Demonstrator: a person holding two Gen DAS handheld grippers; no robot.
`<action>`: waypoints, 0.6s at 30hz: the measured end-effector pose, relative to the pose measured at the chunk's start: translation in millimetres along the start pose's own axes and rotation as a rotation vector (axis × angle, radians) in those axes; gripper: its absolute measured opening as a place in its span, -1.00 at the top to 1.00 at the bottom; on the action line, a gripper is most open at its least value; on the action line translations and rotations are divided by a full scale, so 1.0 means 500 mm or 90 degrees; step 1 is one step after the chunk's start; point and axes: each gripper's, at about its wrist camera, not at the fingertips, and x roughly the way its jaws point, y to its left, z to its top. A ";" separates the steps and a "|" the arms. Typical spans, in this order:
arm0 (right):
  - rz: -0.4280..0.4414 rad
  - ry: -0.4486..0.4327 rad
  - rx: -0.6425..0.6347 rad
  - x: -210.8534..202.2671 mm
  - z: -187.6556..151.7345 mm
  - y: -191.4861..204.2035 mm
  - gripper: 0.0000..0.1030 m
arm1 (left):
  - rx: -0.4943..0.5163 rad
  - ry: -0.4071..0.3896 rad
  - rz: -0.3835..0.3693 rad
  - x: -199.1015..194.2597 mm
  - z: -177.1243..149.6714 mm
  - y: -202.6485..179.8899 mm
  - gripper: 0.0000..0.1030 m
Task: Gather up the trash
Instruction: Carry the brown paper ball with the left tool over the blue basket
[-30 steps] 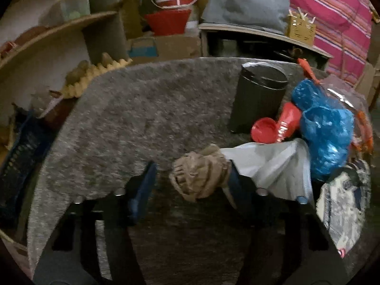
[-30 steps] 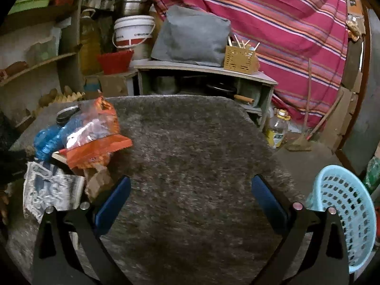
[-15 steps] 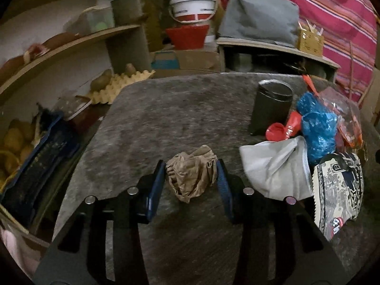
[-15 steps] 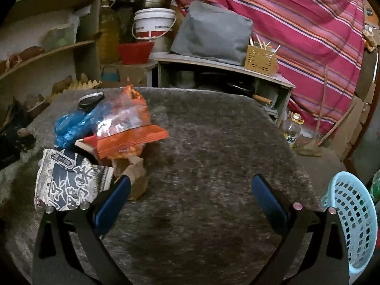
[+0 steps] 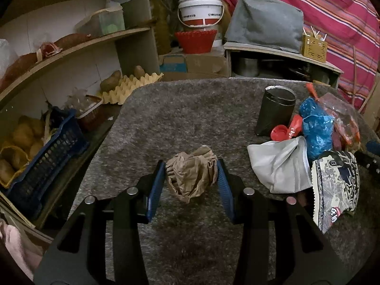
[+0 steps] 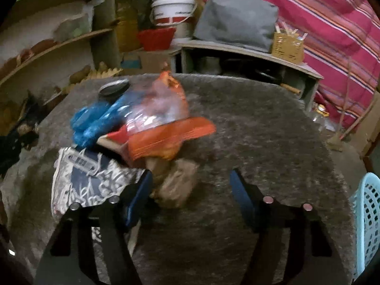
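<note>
My left gripper (image 5: 191, 178) is shut on a crumpled brown paper ball (image 5: 190, 175) and holds it just above the grey fuzzy table (image 5: 185, 109). To its right lies a trash pile: a grey pouch (image 5: 280, 163), a blue plastic bag (image 5: 315, 130), a red cap (image 5: 280, 133), a patterned wrapper (image 5: 334, 185). My right gripper (image 6: 190, 185) is open, its fingers either side of a brown paper lump (image 6: 178, 185), with an orange snack bag (image 6: 166, 137), the blue bag (image 6: 95, 123) and the patterned wrapper (image 6: 87, 185) just beyond.
A dark cylindrical can (image 5: 275, 111) stands behind the pile. A light blue basket (image 6: 368, 223) sits off the table's right edge. Shelves with an egg tray (image 5: 133, 85) and a blue crate (image 5: 47, 156) of potatoes stand left of the table.
My left gripper closed on the brown paper ball and pulled back with it. My right gripper moved left and forward to the trash pile, fingers narrowing around the brown lump.
</note>
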 end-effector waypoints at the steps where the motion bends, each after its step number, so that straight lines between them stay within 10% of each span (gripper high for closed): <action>1: 0.002 0.007 -0.010 0.004 -0.003 0.007 -0.16 | 0.001 0.000 0.001 0.000 0.000 -0.001 0.17; 9: 0.043 0.006 -0.021 -0.013 -0.009 -0.007 0.62 | -0.002 -0.007 -0.011 -0.007 0.009 -0.026 0.17; 18: 0.006 -0.017 -0.008 -0.074 -0.022 -0.114 0.76 | 0.027 -0.040 -0.020 -0.046 0.030 -0.112 0.17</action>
